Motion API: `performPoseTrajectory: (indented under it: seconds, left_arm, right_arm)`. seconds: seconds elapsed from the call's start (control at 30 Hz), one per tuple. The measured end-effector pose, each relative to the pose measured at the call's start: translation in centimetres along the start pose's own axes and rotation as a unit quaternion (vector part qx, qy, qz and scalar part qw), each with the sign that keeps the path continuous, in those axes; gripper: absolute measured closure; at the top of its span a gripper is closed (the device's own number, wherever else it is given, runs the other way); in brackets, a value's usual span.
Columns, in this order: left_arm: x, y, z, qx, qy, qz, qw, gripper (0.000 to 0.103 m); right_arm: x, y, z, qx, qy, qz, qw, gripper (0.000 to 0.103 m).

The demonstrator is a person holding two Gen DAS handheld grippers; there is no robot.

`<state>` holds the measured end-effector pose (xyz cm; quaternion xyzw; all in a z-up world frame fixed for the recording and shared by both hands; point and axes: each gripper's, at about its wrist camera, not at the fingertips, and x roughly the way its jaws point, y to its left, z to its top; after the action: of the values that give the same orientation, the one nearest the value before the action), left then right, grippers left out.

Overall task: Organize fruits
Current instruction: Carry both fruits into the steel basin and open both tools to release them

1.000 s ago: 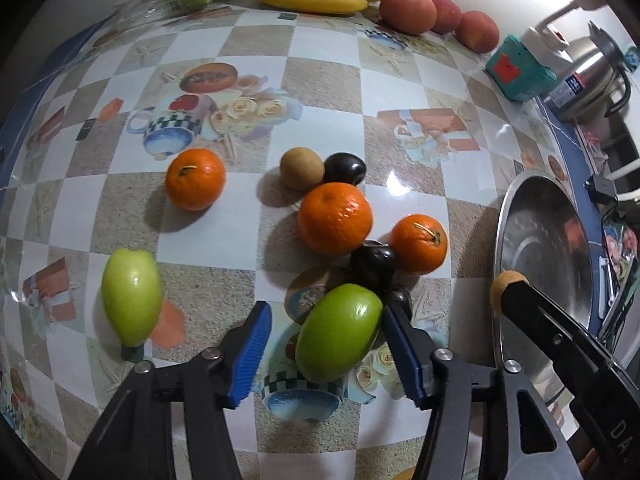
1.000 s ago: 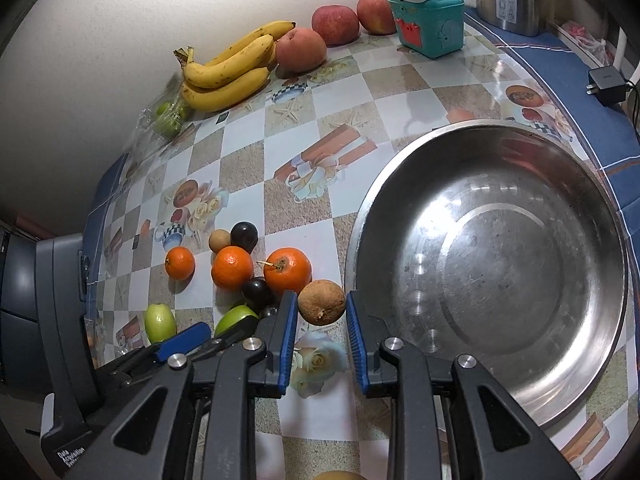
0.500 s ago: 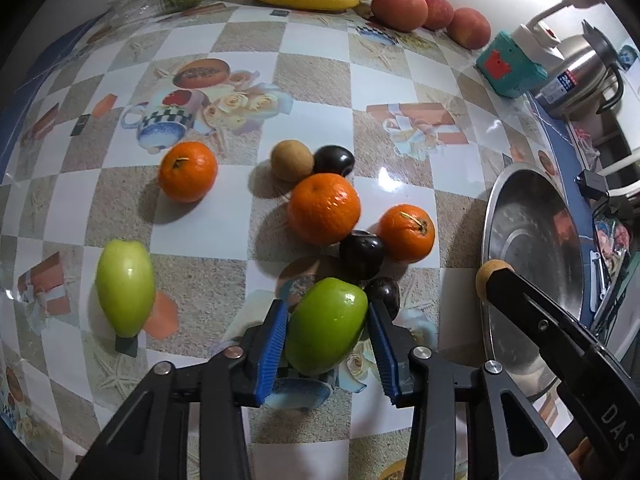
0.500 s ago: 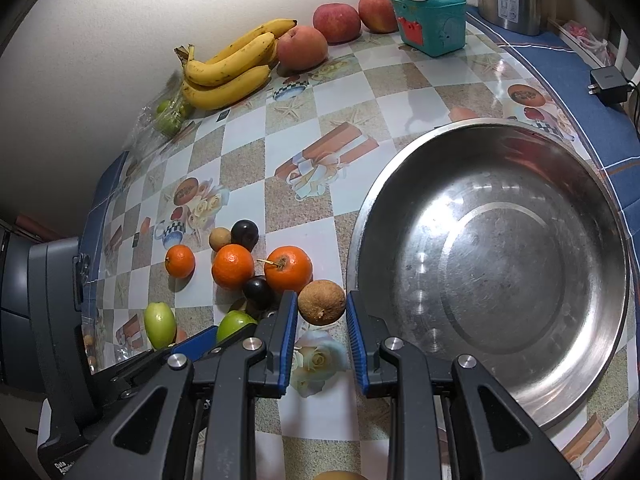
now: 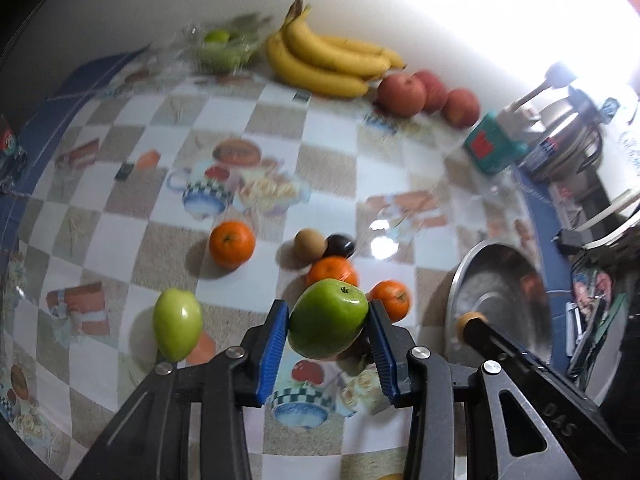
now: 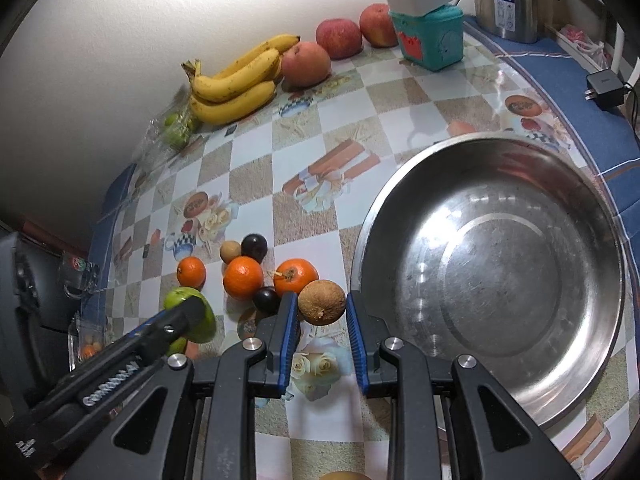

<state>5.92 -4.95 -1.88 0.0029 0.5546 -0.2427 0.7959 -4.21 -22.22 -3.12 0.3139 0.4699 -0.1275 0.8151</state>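
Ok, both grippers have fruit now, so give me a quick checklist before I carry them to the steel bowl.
1. Left gripper shut on the green apple, blue pads on both sides: ok.
2. Green apple lifted above the oranges and dark plums: ok.
3. Right gripper shut on the brown fruit, pads touching each side: ok.
4. Brown fruit off the tablecloth: cannot tell.
5. Steel bowl has room, nothing inside: ok.
6. Path to the bowl: the brown fruit sits right beside the rim, nothing between: ok. The left gripper must pass the right one first: cannot tell.
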Motion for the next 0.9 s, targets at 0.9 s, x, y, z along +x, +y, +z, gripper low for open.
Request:
performPoseTrajectory:
  seconds: [0.9]
  left_arm:
    - [2.9, -14.9, -5.1, 0.199, 0.02, -0.064, 0.9778, 0.06]
  right_arm:
    - [-3.7, -12.1, 0.8, 0.168, -0.055, -0.119, 0.977, 0.077]
